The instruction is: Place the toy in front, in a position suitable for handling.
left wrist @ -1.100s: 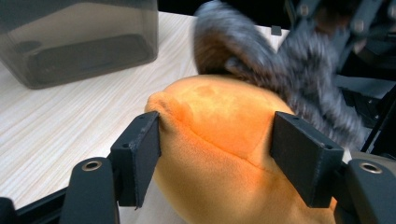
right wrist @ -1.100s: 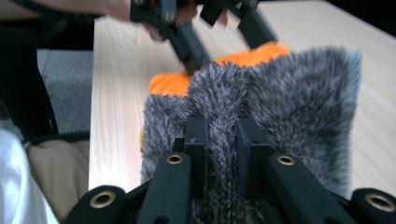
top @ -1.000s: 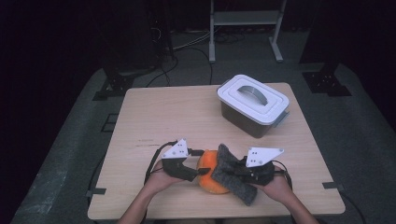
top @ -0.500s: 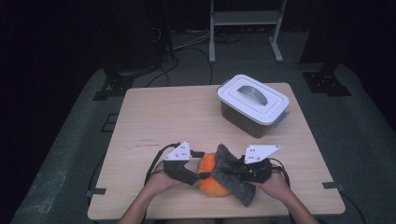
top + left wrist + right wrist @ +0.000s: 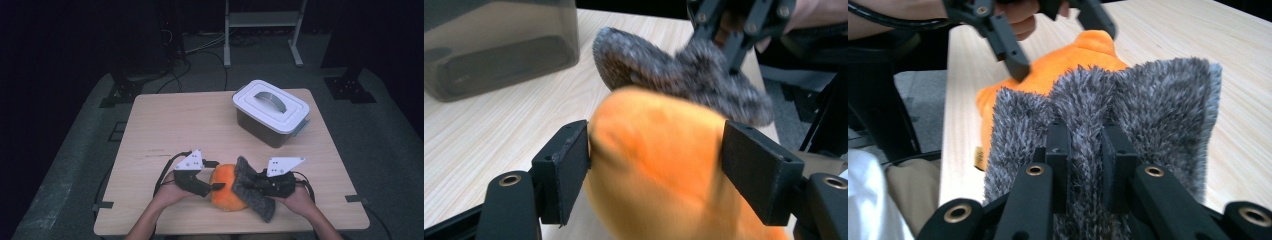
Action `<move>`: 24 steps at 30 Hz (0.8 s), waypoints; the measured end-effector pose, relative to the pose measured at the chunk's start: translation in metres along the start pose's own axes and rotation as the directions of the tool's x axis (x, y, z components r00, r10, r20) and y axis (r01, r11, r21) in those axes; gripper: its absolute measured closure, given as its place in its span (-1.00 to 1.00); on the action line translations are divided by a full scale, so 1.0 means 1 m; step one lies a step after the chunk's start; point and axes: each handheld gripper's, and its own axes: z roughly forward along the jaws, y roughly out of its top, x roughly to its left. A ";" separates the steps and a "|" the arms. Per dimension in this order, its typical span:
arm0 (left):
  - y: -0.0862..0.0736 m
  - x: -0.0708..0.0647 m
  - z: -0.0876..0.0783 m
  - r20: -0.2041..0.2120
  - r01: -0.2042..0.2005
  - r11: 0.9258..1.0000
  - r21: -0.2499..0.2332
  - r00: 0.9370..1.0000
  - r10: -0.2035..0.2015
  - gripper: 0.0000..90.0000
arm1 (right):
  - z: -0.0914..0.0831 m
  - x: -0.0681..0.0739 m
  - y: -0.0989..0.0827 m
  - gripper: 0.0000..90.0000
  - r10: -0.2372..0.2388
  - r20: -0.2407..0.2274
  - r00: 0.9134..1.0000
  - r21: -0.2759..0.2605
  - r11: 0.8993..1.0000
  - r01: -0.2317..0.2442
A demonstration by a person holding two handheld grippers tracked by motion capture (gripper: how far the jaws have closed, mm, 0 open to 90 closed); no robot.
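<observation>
Low in the high view, left of centre, the left gripper (image 5: 216, 186) sits in the person's left hand (image 5: 170, 192) with its tips at the left flank of the orange plush toy (image 5: 227, 187). Its 2 jaws have just been opening, and in the left gripper view the left gripper (image 5: 656, 160) has the orange plush toy (image 5: 659, 165) between its 2 black pads (image 5: 566, 170); the left pad touches the fabric, while whether the right pad presses on it I cannot tell, so the hold looks slack rather than clenched. Near the upper left of that frame stands the dark body of the lidded box (image 5: 499, 45), on the wooden table (image 5: 484, 135).

Just right of the orange toy in the high view, touching it, lies the grey fuzzy cloth (image 5: 252, 187), running from lower centre toward the lower right. Clamped on it is the right gripper (image 5: 257, 184), held by the right hand (image 5: 297, 197). From the right gripper view, the right gripper (image 5: 1087, 145) has its 2 jaws pinched close on a fold of the grey fuzzy cloth (image 5: 1128, 100), with the orange plush toy (image 5: 1073, 57) behind it at upper centre and the left gripper (image 5: 1060, 40) above.

Farther up and right in the high view, well apart from both hands, the lidded box (image 5: 270, 111) with its white lid rests on the wooden table (image 5: 175, 125).
</observation>
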 end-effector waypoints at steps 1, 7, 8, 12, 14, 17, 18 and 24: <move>0.000 -0.001 0.001 0.003 -0.004 1.000 0.007 1.000 0.004 -0.38 | 0.002 0.002 0.001 0.69 -0.006 -0.009 1.000 0.001 1.000 0.006; -0.003 -0.003 0.006 0.013 -0.021 1.000 0.010 1.000 0.021 -0.30 | -0.001 0.003 0.012 0.70 -0.034 -0.003 0.999 0.006 0.999 0.034; -0.003 -0.004 0.007 0.018 -0.033 0.999 0.008 0.999 0.032 -0.29 | -0.002 0.001 0.016 0.70 -0.037 0.005 0.999 -0.003 0.999 0.037; -0.002 -0.008 0.007 0.024 -0.071 0.997 0.010 0.997 0.071 -0.29 | 0.003 -0.007 0.027 0.69 -0.043 0.007 0.999 -0.017 0.999 0.043; -0.004 -0.007 0.006 0.029 -0.070 0.998 0.008 0.997 0.069 -0.28 | 0.006 -0.010 0.026 0.69 -0.038 -0.002 0.999 -0.009 0.999 0.038; -0.005 -0.007 0.006 0.031 -0.070 0.998 0.007 0.997 0.070 -0.27 | 0.006 -0.015 0.020 0.69 -0.019 -0.011 1.000 -0.011 1.000 0.019; -0.004 -0.007 0.005 0.029 -0.073 0.997 0.009 0.997 0.072 -0.27 | 0.005 -0.016 0.017 0.69 -0.010 -0.008 1.000 -0.011 1.000 0.010; -0.004 -0.006 0.005 0.029 -0.075 0.997 0.014 0.997 0.075 -0.27 | -0.008 -0.023 -0.005 0.69 0.054 0.009 0.999 0.008 0.999 -0.054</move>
